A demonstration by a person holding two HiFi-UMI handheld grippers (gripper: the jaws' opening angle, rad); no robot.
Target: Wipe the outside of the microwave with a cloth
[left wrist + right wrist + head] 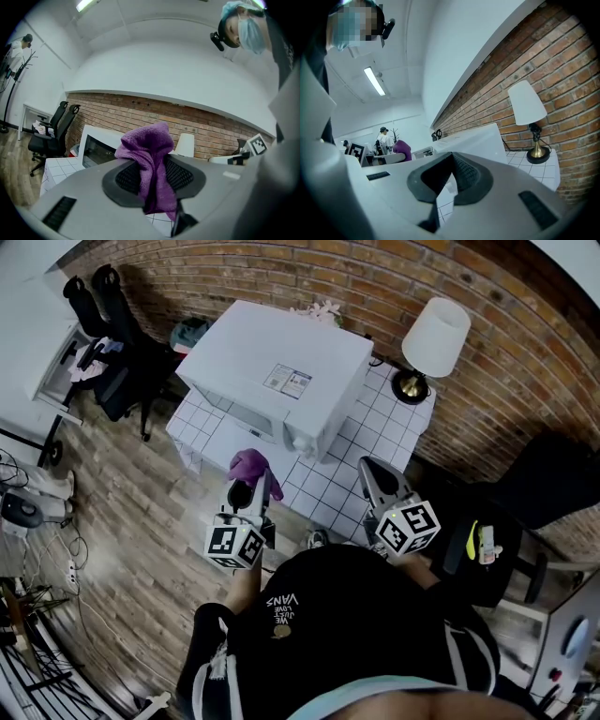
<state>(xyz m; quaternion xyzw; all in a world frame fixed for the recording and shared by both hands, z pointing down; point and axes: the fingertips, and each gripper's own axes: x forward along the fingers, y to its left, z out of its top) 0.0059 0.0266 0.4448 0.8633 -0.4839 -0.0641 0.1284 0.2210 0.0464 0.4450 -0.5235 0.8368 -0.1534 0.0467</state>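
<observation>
Clamping purple cloth [248, 465], left gripper [251, 488] before microwave [277, 371]; right gripper [370, 472] together, near lamp [433, 338].

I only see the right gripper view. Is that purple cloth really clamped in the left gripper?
Observer: Yes. The left gripper view shows the left gripper shut on the purple cloth, which bunches up above the tips.
Operator: Which side of the microwave does it face?
Observer: The door side of the microwave, by the head view. The cloth looks just short of the door.
Operator: Anything on top?
Observer: A small printed label.
</observation>
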